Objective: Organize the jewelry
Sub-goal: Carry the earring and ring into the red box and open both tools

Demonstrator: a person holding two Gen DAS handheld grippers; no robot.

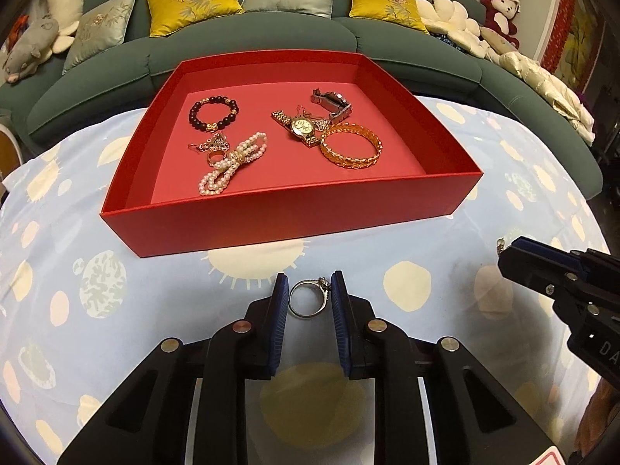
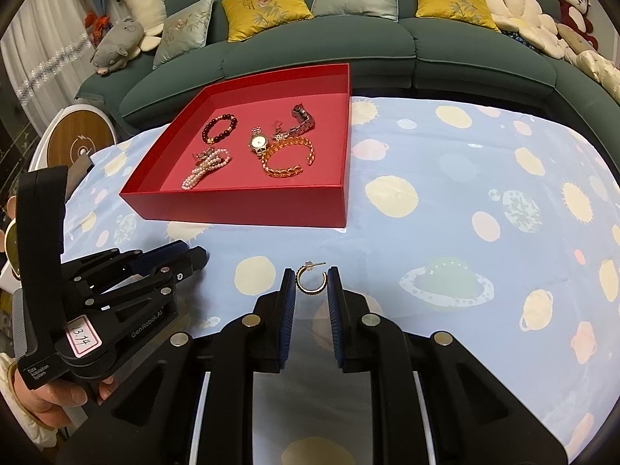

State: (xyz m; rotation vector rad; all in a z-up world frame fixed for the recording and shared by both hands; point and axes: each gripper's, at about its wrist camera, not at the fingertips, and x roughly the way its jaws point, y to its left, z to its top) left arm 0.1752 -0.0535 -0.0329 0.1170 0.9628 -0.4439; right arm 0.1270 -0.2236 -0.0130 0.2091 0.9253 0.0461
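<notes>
- On the pale blue tablecloth printed with suns and planets, a shallow red cardboard tray sits in front of a dark green sofa lined with yellow and grey-green cushions and plush toys.
- Between the parted blue-padded fingers of the left gripper lies a silver ring with a small stone setting; it rests flat on the cloth, nearly filling the gap, and whether the pads actually touch it cannot be told. The jaws are not clamped shut.
- The right gripper is likewise spread, straddling a small gold half-hoop earring with a post that lies on the cloth, a sliver of space showing on each side.
- Inside the tray: a dark brown beaded bracelet at the back left, a white pearl strand tied in a bow in front of it, a gold ring just beside the pearls, a gold-toned wristwatch near the middle, a dark metal watch band behind it, and an orange-gold open bangle at the right.
- Both loose pieces lie outside the tray, near its front wall.
</notes>
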